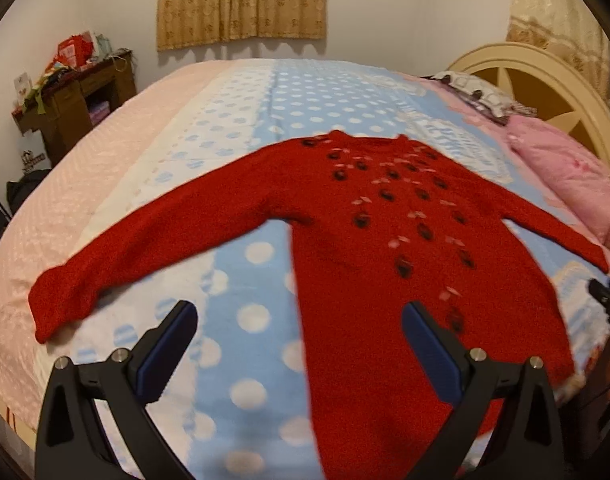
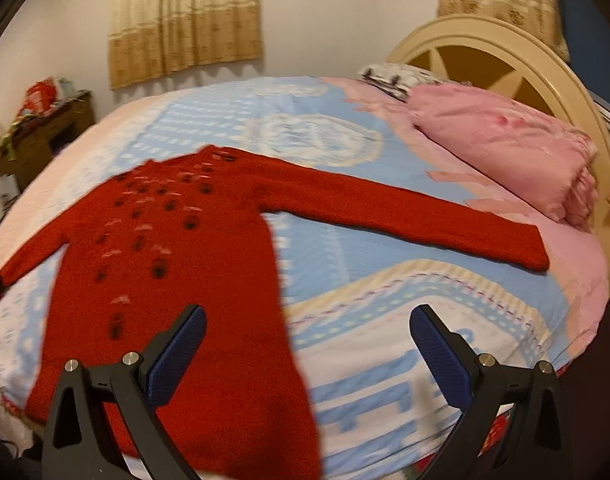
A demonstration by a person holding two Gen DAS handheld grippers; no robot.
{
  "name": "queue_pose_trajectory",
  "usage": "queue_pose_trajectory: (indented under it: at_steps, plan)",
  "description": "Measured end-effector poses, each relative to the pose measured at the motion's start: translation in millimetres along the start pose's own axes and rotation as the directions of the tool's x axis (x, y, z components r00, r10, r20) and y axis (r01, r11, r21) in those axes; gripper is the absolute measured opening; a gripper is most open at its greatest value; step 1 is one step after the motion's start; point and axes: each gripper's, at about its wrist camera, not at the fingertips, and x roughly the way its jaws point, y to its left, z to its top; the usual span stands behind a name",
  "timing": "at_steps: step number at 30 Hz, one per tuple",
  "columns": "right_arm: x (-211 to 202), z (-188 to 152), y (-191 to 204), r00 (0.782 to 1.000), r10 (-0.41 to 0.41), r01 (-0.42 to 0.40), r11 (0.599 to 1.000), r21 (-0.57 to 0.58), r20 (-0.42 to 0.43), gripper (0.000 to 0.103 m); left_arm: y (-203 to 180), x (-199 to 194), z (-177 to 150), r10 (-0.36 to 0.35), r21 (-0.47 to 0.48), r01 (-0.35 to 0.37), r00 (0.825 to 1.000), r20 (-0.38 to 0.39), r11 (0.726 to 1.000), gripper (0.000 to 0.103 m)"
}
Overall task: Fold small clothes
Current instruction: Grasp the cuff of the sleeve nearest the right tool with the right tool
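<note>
A red knitted sweater [image 1: 365,240] with dark and pink dots lies flat, front up, on the bed, both sleeves spread out sideways. It also shows in the right wrist view [image 2: 177,264]. My left gripper [image 1: 299,312] is open and empty, hovering above the sweater's lower left edge near the hem. My right gripper [image 2: 308,316] is open and empty, above the sweater's lower right edge. The left sleeve cuff [image 1: 53,304] lies near the bed's left side; the right sleeve cuff [image 2: 533,252] lies near the pink pillow.
The bed has a blue polka-dot blanket [image 1: 257,360] over a pink sheet [image 1: 85,184]. A pink pillow [image 2: 505,148] and cream headboard [image 2: 505,56] are on the right. A cluttered wooden desk [image 1: 73,96] stands at the far left by the wall.
</note>
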Motion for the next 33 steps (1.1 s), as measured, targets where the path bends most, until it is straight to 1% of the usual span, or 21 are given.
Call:
queue_pose_trajectory:
  at_steps: [2,3,4,5,7,10,11,12,13,14,18,21,23,25,28,30,32,33]
  plan:
    - [11,-1,-16,1.0,-0.028,0.028,0.999,0.022,0.0,0.098,2,14,4,0.009,-0.002,-0.009,1.0,0.006,1.0,0.103]
    - [17,-1,-24,0.999,-0.043,0.043,0.999,0.033,-0.003,0.096,3,21,8,0.033,0.009,-0.033,0.999,0.009,0.999,0.103]
    - [22,-1,-31,0.999,-0.052,0.052,0.998,0.045,-0.008,0.091,-1,28,7,0.012,-0.008,-0.012,1.0,0.009,1.0,0.103]
    - [27,0,-41,0.998,-0.059,0.06,0.996,0.066,-0.012,0.083,-2,36,10,0.026,0.01,-0.026,1.0,0.016,1.0,0.103]
    - [36,4,-64,0.998,-0.061,0.063,0.989,0.134,-0.018,0.077,-5,50,14,0.026,0.027,-0.026,0.999,0.031,0.999,0.103]
    - [43,9,-99,0.998,-0.06,0.064,0.968,0.242,-0.021,0.077,-3,68,21,0.036,0.051,-0.038,0.999,0.041,0.998,0.103]
    - [44,10,-107,0.998,-0.056,0.06,0.962,0.267,-0.021,0.076,-2,75,23,0.028,0.046,-0.03,0.999,0.046,0.998,0.103]
    - [45,12,-120,0.999,-0.043,0.047,0.949,0.313,-0.019,0.074,0,80,24,0.033,0.047,-0.035,0.998,0.049,0.998,0.103]
    - [45,12,-130,0.999,-0.028,0.033,0.936,0.351,-0.02,0.069,2,85,27,0.041,0.049,-0.043,0.998,0.049,0.998,0.103]
    - [47,13,-138,1.0,-0.02,0.028,0.923,0.383,-0.024,0.067,4,91,29,0.045,0.045,-0.047,0.998,0.048,0.998,0.103]
    - [56,10,-175,0.999,0.007,0.012,0.859,0.512,-0.035,0.065,16,106,32,0.094,0.01,-0.095,0.994,0.063,0.995,0.103]
    - [58,9,-189,1.0,0.01,0.001,0.828,0.56,-0.016,0.056,29,120,31,0.133,-0.021,-0.132,0.989,0.062,0.991,0.103]
    - [61,11,-195,1.0,0.009,-0.001,0.812,0.583,-0.009,0.054,35,131,32,0.142,-0.039,-0.141,0.989,0.044,0.989,0.103]
    - [66,14,-202,1.0,0.004,0.001,0.793,0.609,-0.006,0.05,40,140,29,0.143,-0.059,-0.141,0.989,0.024,0.988,0.103]
    - [74,20,-212,1.0,-0.007,0.008,0.772,0.635,-0.004,0.049,45,152,25,0.14,-0.081,-0.139,0.99,-0.001,0.987,0.103]
    - [79,25,-218,1.0,-0.024,0.024,0.763,0.646,-0.009,0.045,46,157,22,0.127,-0.098,-0.128,0.992,-0.015,0.987,0.103]
    - [84,27,-225,0.999,-0.037,0.037,0.75,0.661,-0.013,0.034,48,155,23,0.118,-0.115,-0.117,0.993,-0.003,0.986,0.103]
    - [86,28,-229,0.999,-0.048,0.046,0.743,0.668,-0.016,0.029,48,154,24,0.114,-0.12,-0.113,0.993,0.0,0.986,0.103]
